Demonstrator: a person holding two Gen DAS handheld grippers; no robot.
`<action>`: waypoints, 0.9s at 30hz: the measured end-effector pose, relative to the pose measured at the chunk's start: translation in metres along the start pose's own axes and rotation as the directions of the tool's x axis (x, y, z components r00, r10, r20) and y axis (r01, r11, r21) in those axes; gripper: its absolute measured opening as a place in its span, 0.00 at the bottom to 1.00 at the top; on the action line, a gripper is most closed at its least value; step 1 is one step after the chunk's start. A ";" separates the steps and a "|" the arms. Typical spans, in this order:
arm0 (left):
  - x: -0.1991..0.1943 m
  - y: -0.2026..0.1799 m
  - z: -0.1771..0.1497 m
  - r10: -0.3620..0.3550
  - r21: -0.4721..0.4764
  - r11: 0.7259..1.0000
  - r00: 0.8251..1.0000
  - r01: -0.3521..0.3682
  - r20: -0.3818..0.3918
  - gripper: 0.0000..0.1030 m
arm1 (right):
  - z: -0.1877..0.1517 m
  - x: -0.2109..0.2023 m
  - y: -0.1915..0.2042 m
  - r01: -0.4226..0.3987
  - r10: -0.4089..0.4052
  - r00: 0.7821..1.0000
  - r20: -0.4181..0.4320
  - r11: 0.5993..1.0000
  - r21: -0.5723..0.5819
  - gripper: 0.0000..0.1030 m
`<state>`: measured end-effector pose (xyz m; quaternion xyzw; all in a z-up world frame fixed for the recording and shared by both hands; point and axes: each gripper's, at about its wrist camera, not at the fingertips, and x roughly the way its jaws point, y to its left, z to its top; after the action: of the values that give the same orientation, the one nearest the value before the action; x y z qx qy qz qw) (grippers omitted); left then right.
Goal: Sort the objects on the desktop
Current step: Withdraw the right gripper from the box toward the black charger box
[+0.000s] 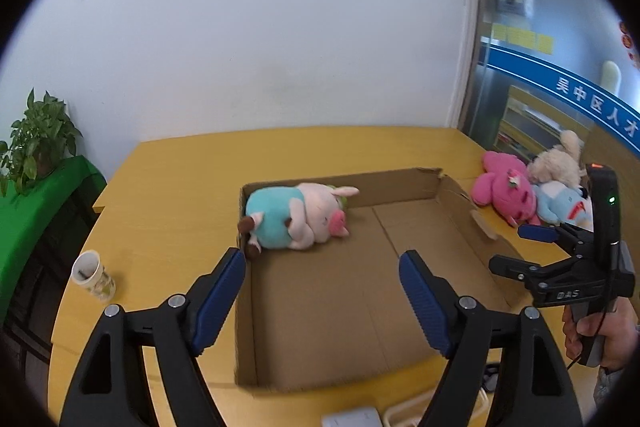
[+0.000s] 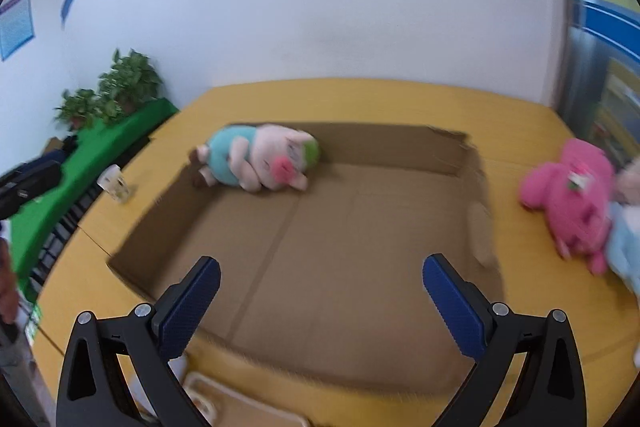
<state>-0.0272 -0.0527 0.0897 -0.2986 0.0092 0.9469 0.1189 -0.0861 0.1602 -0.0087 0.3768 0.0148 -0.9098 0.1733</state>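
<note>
Left wrist: pig plush (image 1: 304, 221) in cardboard box (image 1: 400, 183)

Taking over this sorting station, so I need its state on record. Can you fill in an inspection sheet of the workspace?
Surface: yellow table, bare at the back.
Job's things: pig plush lies in the far left corner of the open cardboard box; pink plush, cream plush and light blue plush are piled on the table right of the box.
Clutter: paper cup left of the box.
Grippers: left gripper and right gripper open, both empty, above the box's near edge.
Cables: white cable beside a white block at the near edge.
Surroundings: white wall, potted plant on a green cover, glass door on the right.
</note>
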 end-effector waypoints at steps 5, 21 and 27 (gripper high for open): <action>-0.040 -0.035 -0.040 0.010 0.010 1.000 1.000 -0.010 0.011 0.77 | -0.051 -0.049 -0.001 0.066 -0.066 0.997 0.035 0.998 -0.022 1.00; -0.048 -0.077 -0.104 -0.029 -0.049 0.998 0.999 0.028 -0.027 0.77 | -0.110 -0.107 0.020 0.110 -0.104 0.988 0.114 0.993 -0.042 1.00; -0.043 -0.082 -0.106 -0.011 -0.049 0.999 1.000 0.010 -0.023 0.77 | -0.120 -0.107 0.020 0.099 -0.097 0.991 0.098 0.995 -0.022 1.00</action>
<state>0.0854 0.0087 0.0318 -0.3126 -0.0143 0.9426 0.1166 0.0717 0.1932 -0.0187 0.3289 0.0370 -0.9341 0.1340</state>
